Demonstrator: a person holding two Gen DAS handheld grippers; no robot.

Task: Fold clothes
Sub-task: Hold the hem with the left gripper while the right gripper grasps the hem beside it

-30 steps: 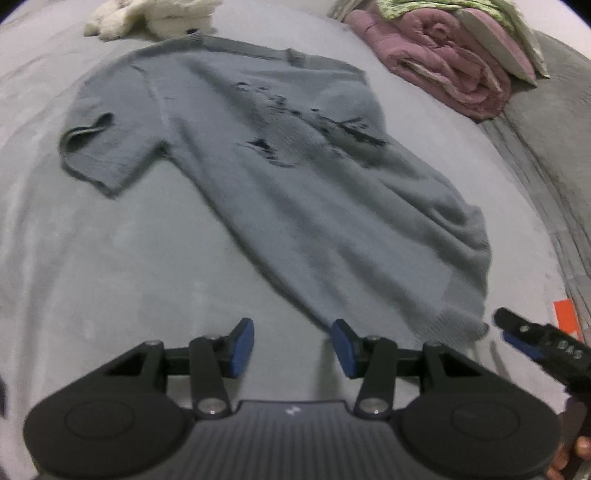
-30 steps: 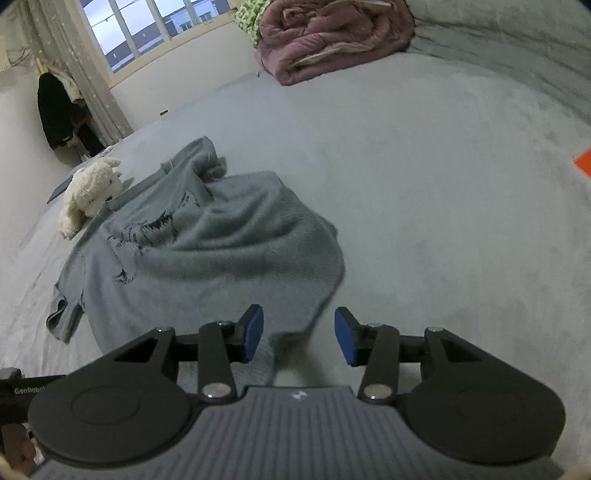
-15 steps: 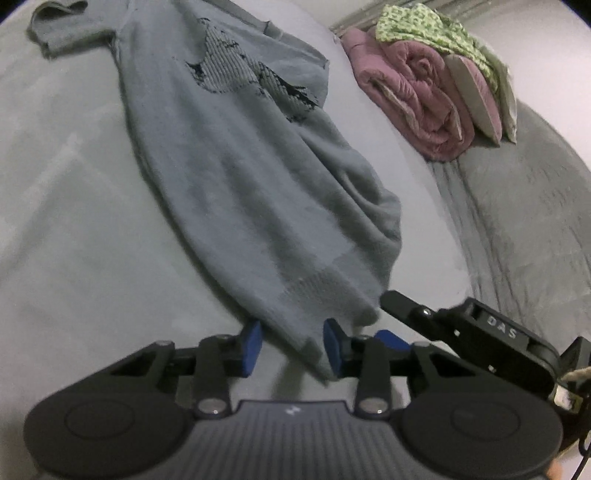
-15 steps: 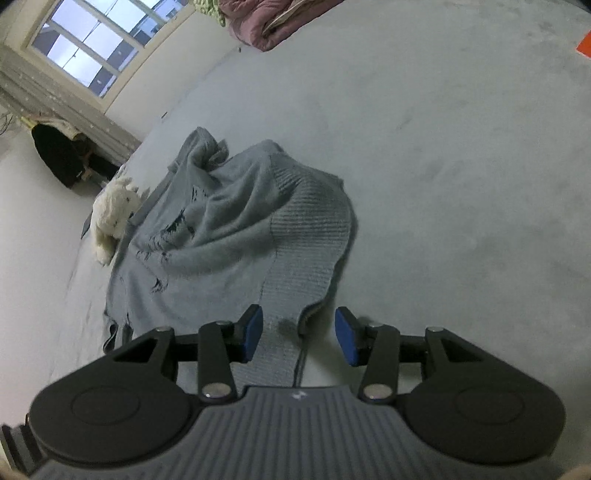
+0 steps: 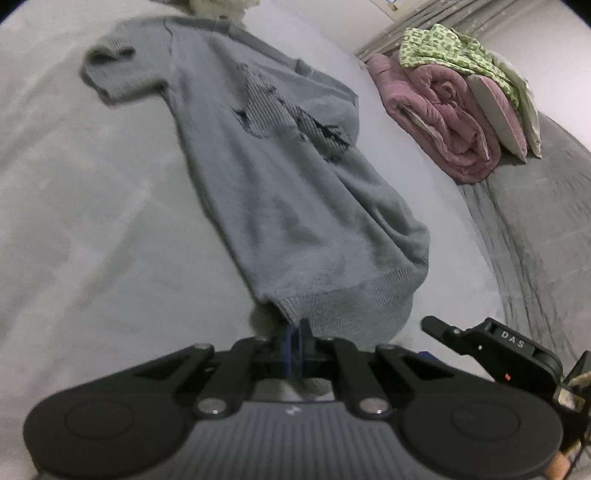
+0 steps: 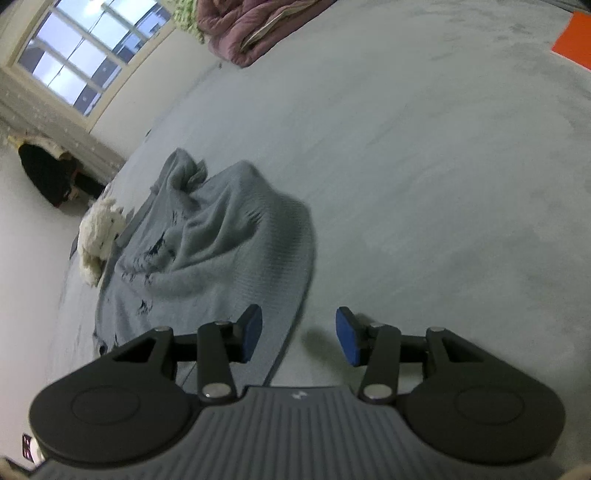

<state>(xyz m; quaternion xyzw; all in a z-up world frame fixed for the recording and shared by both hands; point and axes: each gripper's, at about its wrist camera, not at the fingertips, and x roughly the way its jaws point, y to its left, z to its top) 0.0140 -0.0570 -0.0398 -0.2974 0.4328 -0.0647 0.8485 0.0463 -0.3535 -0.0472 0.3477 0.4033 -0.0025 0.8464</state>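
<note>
Grey carpet [image 6: 424,166] under sweater [image 5: 295,192], window [image 6: 85,55] behind.

The left tongs [image 5: 295,341] hide the pinched corner of the grey sweater's [image 5: 295,192] ribbed hem. A white plush toy [image 5: 218,5] is cut off by the top edge of the left wrist view. The right tongs [image 5: 480,345] appear there only partly, their tips hidden behind the left tool's body. In the right wrist view, the sweater's near hem disappears under the tool, and an orange item [image 6: 574,38] is clipped by the right edge.
</note>
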